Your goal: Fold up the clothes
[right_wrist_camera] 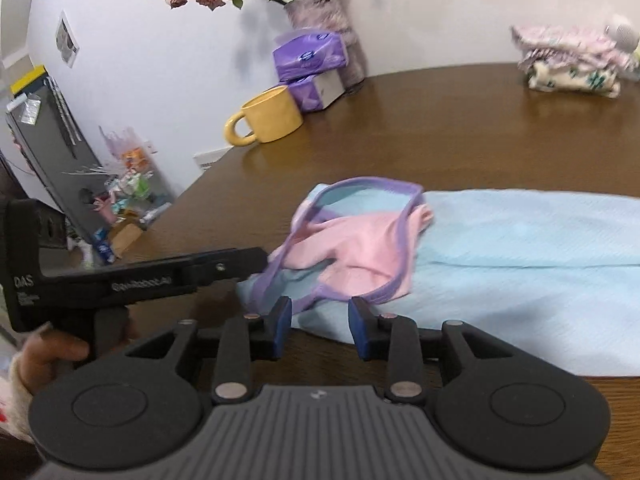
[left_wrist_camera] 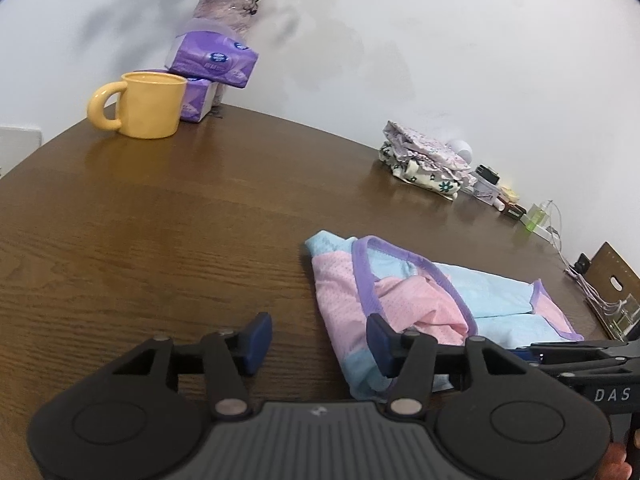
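Observation:
A pink and light blue mesh garment (left_wrist_camera: pixel 348 292) (right_wrist_camera: pixel 500 240) with purple trim lies partly folded on the brown wooden table (left_wrist_camera: pixel 160 220) (right_wrist_camera: pixel 440 128). My left gripper (left_wrist_camera: pixel 320 340) stands open at the garment's left edge. Its right pad (left_wrist_camera: pixel 380 340) is over the cloth and its left pad (left_wrist_camera: pixel 260 336) is over bare wood. My right gripper (right_wrist_camera: pixel 320 320) is open at the near edge, with the purple hem just ahead of the gap and its pads pressing nothing. Each gripper's black body shows at the side of the other's view.
A yellow mug (left_wrist_camera: pixel 150 104) (right_wrist_camera: pixel 272 116), purple tissue packs (left_wrist_camera: pixel 212 60) (right_wrist_camera: pixel 308 54) and a flower vase (left_wrist_camera: pixel 226 10) stand at the back left. A folded pile of floral clothes (left_wrist_camera: pixel 424 160) (right_wrist_camera: pixel 572 64) sits by the wall. Small items (left_wrist_camera: pixel 508 204) line the far right edge.

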Demonstrator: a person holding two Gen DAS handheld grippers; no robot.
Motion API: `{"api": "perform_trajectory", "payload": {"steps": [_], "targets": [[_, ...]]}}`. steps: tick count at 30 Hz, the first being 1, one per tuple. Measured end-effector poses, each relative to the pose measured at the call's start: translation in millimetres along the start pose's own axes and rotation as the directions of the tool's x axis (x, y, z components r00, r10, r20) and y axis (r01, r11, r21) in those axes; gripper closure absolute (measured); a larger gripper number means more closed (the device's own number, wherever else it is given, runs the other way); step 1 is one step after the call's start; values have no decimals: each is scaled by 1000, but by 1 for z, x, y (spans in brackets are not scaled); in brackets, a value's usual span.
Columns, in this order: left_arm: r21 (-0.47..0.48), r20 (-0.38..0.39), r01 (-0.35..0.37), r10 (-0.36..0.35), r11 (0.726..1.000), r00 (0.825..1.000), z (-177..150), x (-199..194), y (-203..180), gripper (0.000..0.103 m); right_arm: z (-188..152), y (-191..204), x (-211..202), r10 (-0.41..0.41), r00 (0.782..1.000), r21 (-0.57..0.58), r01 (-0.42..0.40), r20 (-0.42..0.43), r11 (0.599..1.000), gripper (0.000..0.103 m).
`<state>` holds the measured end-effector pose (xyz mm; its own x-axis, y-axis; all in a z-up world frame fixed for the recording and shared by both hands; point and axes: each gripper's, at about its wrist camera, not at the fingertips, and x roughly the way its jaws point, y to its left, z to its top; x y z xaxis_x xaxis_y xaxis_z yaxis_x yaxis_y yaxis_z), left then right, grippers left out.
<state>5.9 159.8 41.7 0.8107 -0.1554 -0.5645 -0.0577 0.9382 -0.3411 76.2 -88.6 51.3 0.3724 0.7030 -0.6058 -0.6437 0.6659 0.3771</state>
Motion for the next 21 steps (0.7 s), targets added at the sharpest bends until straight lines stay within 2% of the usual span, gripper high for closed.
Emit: {"api": "perform_trajectory", "payload": {"steps": [7, 8, 10, 19, 21], "targets": [[17, -1, -9, 9, 1000, 1000, -3, 1, -5, 49, 5, -6, 16, -7, 1000, 117, 5, 15, 993, 74], [19, -1, -9, 9, 1000, 1000, -4, 1, -5, 49, 4, -7, 17, -11, 1000, 127, 9, 20, 992, 77], [21, -1, -9, 9, 1000, 1000, -3, 1, -5, 49, 3, -9, 18, -17, 1000, 148, 13, 24, 989, 97], [49, 18, -10, 10, 999, 1000, -1, -1, -11, 47, 2, -14, -9, -81, 993, 160, 65, 91, 985, 100], [54, 16, -11, 10, 998, 1000, -1, 1, -14, 47, 1, -18, -5, -100, 993, 166, 88, 62, 982, 100]]}}
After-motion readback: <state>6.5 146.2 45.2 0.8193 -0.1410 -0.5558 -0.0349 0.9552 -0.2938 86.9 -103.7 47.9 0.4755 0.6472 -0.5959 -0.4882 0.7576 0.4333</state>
